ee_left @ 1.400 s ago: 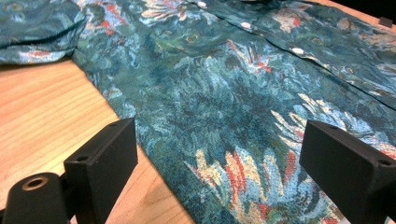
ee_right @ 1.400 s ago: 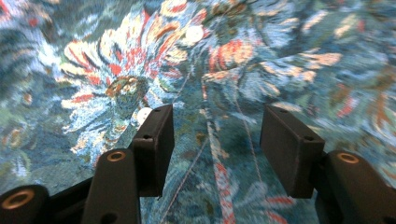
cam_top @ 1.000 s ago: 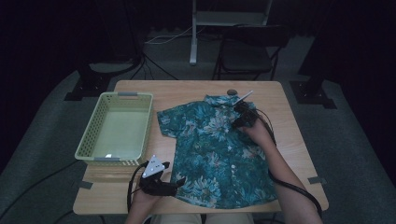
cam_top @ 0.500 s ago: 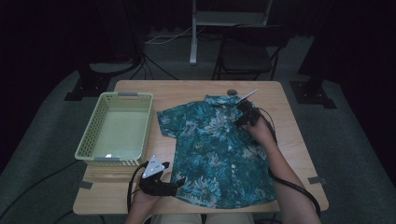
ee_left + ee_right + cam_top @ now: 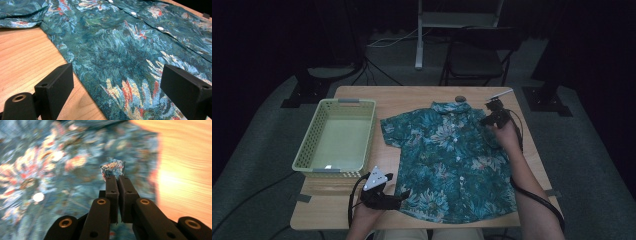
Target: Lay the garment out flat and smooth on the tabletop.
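Floral shirt spread flat on wooden worktop; green basket at 9 o'clock; dark room.
Right claw just closed, shirt fabric pinched; left claw held wide over hem.

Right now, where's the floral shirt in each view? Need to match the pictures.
High view: shirt spread flat at table centre-right, collar away from the person.
Left gripper view: its hem corner spreads between the open left tool, up and right.
Right gripper view: blurred behind the right tool, shut on a pinch of fabric.
Shared landmark: the white buttons down the placket.
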